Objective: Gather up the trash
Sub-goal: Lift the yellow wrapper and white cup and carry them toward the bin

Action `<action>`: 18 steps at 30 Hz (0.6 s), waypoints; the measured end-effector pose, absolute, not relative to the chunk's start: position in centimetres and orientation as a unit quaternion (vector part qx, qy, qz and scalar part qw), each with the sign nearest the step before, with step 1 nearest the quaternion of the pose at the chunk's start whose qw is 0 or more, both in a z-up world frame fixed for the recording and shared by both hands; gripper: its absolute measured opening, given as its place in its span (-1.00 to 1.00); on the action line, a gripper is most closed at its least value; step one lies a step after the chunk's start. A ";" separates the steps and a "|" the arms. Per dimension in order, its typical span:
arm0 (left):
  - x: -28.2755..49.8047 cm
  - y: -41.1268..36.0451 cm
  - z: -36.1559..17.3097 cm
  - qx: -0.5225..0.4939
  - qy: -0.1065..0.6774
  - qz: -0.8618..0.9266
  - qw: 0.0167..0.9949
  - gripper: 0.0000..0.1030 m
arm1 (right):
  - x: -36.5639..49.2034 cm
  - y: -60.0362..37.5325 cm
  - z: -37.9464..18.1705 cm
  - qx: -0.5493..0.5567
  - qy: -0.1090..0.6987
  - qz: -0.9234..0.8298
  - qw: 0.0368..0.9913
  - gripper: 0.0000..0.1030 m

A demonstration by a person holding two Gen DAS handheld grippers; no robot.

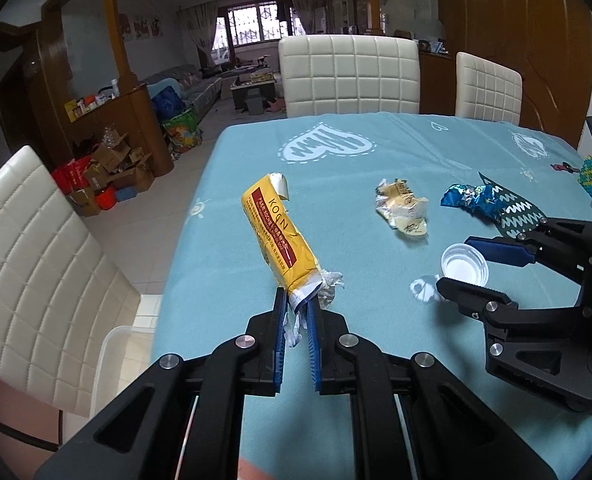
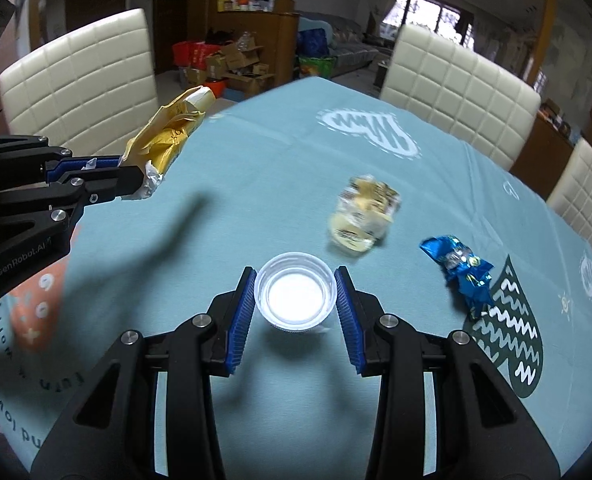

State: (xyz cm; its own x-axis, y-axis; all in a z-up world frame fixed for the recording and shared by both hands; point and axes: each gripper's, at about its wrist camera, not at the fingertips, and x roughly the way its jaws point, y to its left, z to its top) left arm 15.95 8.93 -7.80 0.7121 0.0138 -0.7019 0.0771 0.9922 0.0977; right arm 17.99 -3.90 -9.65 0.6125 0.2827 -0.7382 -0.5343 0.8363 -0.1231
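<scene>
Left tool (image 1: pixel 296 312) pinches yellow wrapper (image 1: pixel 276 232), long axis pointing away; right tool (image 2: pixel 296 304) clamps clear cap (image 2: pixel 295 295).

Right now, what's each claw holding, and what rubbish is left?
Left gripper shut on yellow wrapper. Right gripper shut on clear plastic cup. Crumpled pale wrapper, blue wrapper on table. Nothing blocking.

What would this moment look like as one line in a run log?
left gripper: shut on yellow wrapper | right gripper: shut on cap | on table: cream wrapper, blue wrapper
</scene>
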 end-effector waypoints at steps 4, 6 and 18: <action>13.9 11.4 -7.4 0.050 0.371 0.005 0.927 -0.81 | 16.8 -1.6 -9.0 -0.182 0.365 0.246 0.879 -0.20; 13.0 12.5 -7.4 0.046 0.369 0.016 0.928 -0.81 | 16.1 -0.2 -8.8 -0.189 0.361 0.256 0.877 -0.20; 8.1 20.2 -7.9 0.019 0.362 0.092 0.927 -0.80 | 13.1 7.6 -8.1 -0.234 0.340 0.298 0.861 -0.20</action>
State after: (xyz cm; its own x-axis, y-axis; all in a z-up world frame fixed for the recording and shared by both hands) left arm 8.10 20.17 -7.85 0.7205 0.1848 -0.6684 -0.1576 0.9823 0.1016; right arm 13.12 7.59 -8.09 0.5908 0.3539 -0.7251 -0.6723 0.7128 -0.1998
